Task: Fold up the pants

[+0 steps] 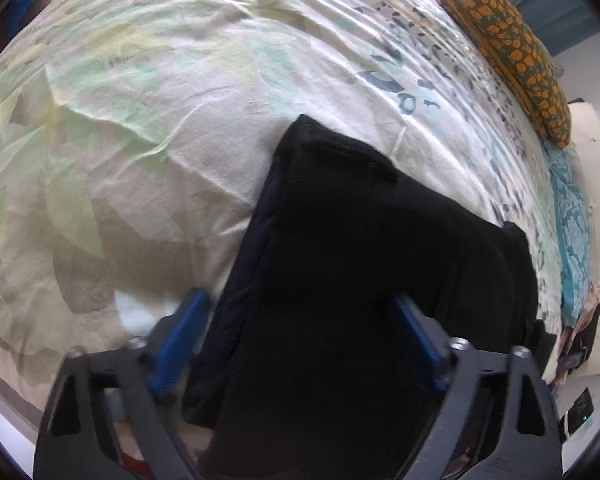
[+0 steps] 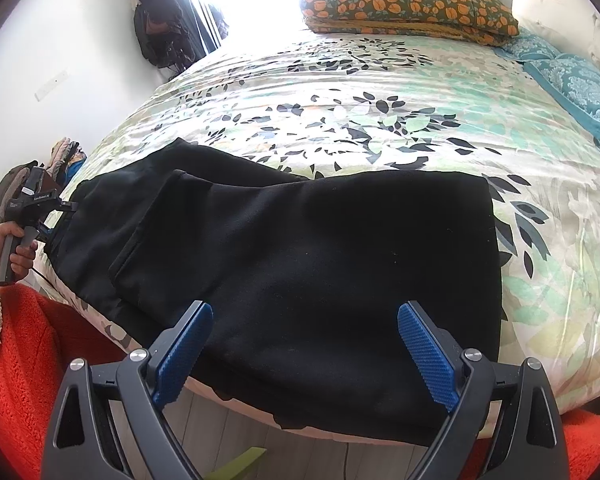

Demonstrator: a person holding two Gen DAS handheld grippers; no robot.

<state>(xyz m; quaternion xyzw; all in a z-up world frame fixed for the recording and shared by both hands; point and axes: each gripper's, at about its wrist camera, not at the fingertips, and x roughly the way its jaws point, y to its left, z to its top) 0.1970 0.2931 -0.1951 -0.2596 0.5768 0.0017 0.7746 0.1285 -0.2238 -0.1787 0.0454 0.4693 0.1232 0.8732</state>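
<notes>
left tongs (image 1: 300, 332) part open, blue ribbed pads astride the folded black fleece pants (image 1: 364, 264), not pressing. right tongs (image 2: 305, 350) spread wide above the same pants (image 2: 300, 248), gripping nothing. pants flat along near edge of leaf-print bedspread (image 2: 380, 100). orange-flowered pillow (image 2: 408, 8) well apart.

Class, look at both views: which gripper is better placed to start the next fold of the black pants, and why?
Left, probably. The left gripper already straddles one end of the pants, with cloth between its open fingers. The right gripper hangs open above the middle, gripping nothing.
</notes>
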